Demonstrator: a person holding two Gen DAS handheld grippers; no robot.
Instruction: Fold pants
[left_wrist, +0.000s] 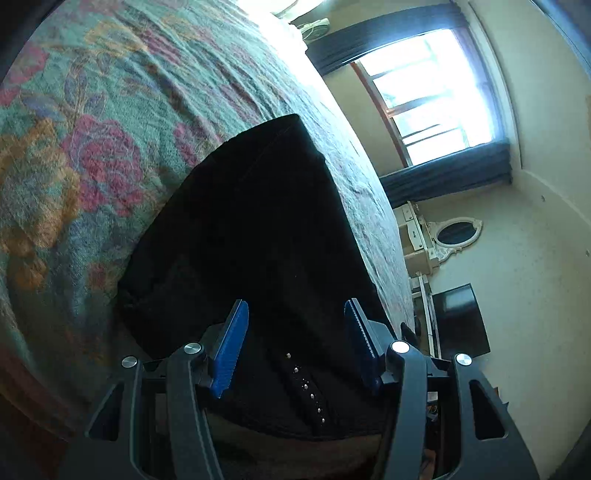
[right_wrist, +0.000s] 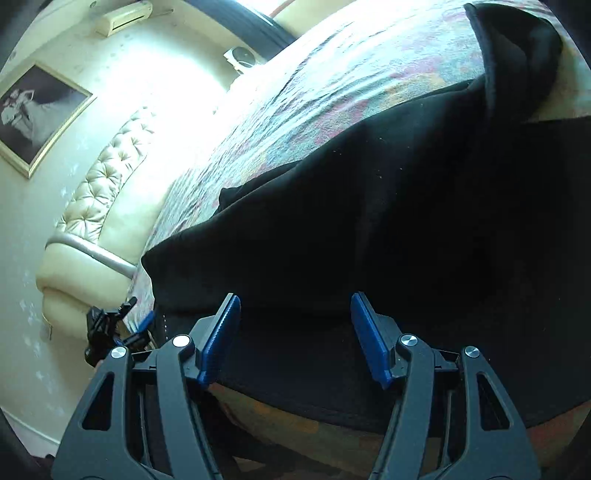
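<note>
Black pants (left_wrist: 251, 229) on the bedspread (left_wrist: 92, 140) are judged soft, limp, light; the hem edge at 6 o'clock is best pinched. Left gripper (left_wrist: 295, 325) and right gripper (right_wrist: 295, 317) are seen roughly half open, nothing clamped.

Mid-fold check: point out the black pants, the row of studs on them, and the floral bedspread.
black pants (left_wrist: 251, 221): left wrist view, middle of the folded dark fabric.
row of studs (left_wrist: 308, 387): left wrist view, mid-row.
floral bedspread (left_wrist: 103, 155): left wrist view, red flower left of the pants.
</note>
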